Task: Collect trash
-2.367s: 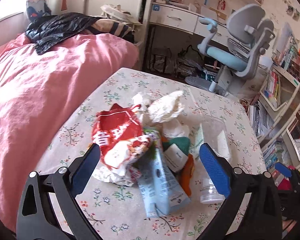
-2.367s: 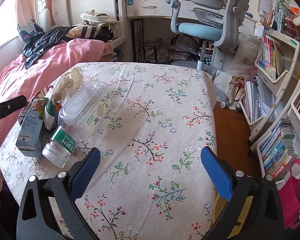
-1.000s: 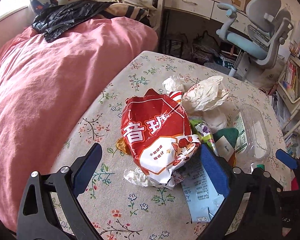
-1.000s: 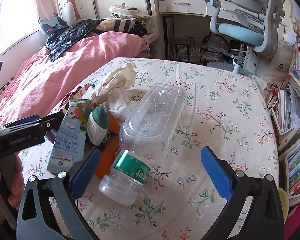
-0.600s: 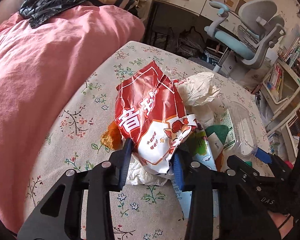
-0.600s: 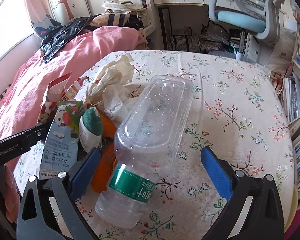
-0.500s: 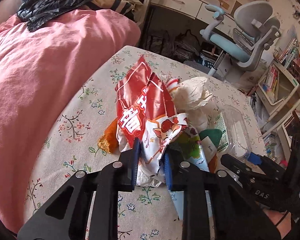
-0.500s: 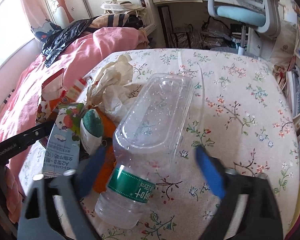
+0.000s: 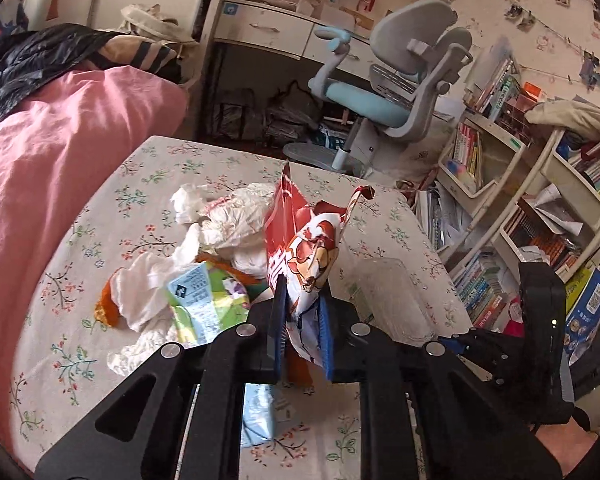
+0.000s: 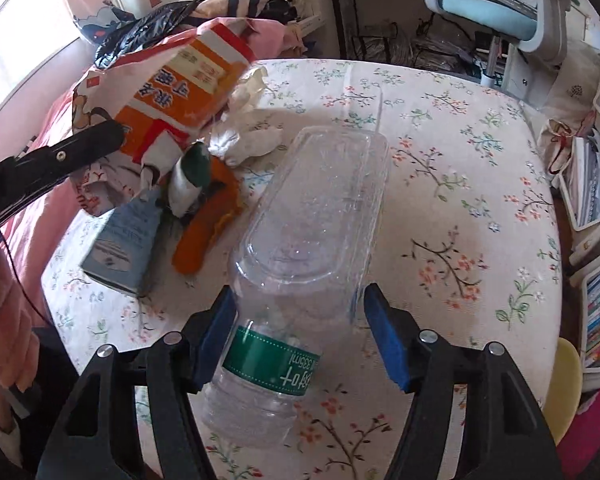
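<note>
Crinkled foil-and-plastic stock: we list one red snack bag, pinched at its lower edge between the closed fingers of our left gripper and raised clear of the floral tablecloth. Light, limp, slippery; hold it at a folded seam, not a loose flap.

Clear plastic bottle, green label, lying on the cloth between the fingers of our right gripper. Its jaws bracket the bottle near the shoulder, seemingly touching it, though we cannot tell whether they have bitten yet. Empty, thin-walled, prone to buckle and roll; grip across the labelled waist.

Clear tray, brittle, resting against the bottle.

Crumpled tissue, soft, beside a blue carton.
</note>
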A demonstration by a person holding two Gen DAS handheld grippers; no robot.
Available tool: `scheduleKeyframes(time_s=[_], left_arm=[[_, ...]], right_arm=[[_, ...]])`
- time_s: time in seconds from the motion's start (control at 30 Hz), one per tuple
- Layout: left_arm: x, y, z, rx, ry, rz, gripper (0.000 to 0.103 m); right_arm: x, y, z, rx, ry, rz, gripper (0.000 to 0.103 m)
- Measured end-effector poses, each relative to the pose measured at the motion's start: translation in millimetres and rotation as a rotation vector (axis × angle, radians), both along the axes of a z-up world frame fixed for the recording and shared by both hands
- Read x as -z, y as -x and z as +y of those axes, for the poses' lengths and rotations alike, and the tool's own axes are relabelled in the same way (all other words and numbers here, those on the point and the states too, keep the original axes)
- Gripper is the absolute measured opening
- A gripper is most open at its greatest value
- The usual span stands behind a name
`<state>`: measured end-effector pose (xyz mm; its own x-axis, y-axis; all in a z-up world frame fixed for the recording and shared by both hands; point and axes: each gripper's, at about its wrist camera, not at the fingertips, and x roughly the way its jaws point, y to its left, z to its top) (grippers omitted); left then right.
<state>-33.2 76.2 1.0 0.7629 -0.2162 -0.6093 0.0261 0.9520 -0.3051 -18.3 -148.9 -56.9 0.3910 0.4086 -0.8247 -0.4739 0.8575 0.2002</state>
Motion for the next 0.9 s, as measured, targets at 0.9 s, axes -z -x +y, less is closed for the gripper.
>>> scheduleKeyframes(time_s=[0.9], left_arm=[[-7, -1, -76, 0.194, 0.021, -0.021, 0.014]], right_arm=[[-31, 3, -83, 0.179, -0.058, -0.138, 0.056]])
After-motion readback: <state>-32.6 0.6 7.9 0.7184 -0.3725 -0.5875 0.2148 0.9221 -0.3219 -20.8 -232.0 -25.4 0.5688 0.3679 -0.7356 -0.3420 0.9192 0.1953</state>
